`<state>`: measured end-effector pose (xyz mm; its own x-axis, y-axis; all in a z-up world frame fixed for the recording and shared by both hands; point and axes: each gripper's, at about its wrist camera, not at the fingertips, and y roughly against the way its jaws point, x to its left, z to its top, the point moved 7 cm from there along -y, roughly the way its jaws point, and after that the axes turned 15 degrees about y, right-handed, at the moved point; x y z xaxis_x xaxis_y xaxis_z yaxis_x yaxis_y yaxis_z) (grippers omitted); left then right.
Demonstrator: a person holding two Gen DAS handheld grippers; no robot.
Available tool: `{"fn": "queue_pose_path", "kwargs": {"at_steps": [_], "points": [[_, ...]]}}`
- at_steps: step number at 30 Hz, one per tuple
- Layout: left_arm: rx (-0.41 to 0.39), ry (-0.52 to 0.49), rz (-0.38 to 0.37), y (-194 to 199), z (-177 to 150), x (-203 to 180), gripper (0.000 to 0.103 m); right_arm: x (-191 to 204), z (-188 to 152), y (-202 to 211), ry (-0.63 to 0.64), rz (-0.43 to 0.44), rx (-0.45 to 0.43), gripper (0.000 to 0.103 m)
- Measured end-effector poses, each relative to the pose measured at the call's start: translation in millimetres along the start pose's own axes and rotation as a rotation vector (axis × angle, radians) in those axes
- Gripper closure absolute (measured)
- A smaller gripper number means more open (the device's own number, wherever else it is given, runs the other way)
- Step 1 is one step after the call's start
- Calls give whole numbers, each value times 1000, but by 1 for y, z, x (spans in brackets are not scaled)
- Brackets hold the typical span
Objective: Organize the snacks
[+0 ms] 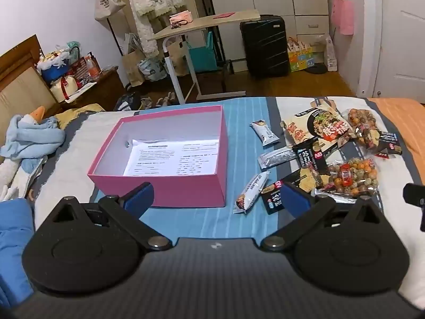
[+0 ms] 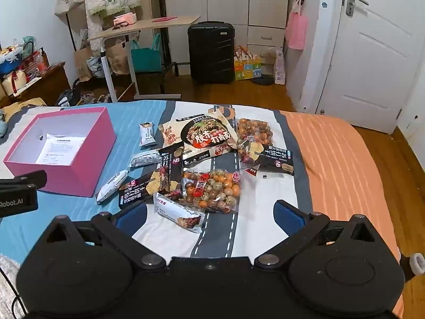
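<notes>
Snack packets heaped on the bed beside an open pink box

Left gripper (image 1: 216, 198) and right gripper (image 2: 209, 214) both gape wide, holding nothing; snack packets (image 2: 209, 159) lie mid-bed, right of the pink box (image 1: 170, 186)

Too small to read: print on the white paper sheet (image 1: 172, 156) inside the open pink cardboard box (image 1: 186, 188). Partly buried under the clear bag of speckled round nuts (image 2: 212, 190): black cracker packets (image 2: 170, 170). Cropped at left edge: light-blue plush toy (image 1: 29, 138).
</notes>
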<state>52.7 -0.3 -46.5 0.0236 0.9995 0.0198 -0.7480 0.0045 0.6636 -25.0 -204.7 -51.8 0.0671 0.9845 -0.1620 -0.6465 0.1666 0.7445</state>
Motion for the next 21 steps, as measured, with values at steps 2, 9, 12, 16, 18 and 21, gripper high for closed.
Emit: {"fn": "queue_pose_path", "kwargs": {"at_steps": [2,9,12,16,18,21], "points": [[3,2,-10,-1,0,-2,0,0,0,1,1,-3,-1,0],[-6,-19,-6,-7,1,-28,0,8,-1,5,14,-7,-2,0],[-5,-2,-59,2,1,-3,0,2,1,3,11,-7,-2,0],[-1,-11,-65,0,2,-6,0,5,-1,1,18,-15,-5,0],[-6,-12,-76,3,-3,-5,0,3,-1,1,15,-12,-5,0],[8,-8,-92,4,-4,-6,0,4,-1,1,16,-13,-6,0]]}}
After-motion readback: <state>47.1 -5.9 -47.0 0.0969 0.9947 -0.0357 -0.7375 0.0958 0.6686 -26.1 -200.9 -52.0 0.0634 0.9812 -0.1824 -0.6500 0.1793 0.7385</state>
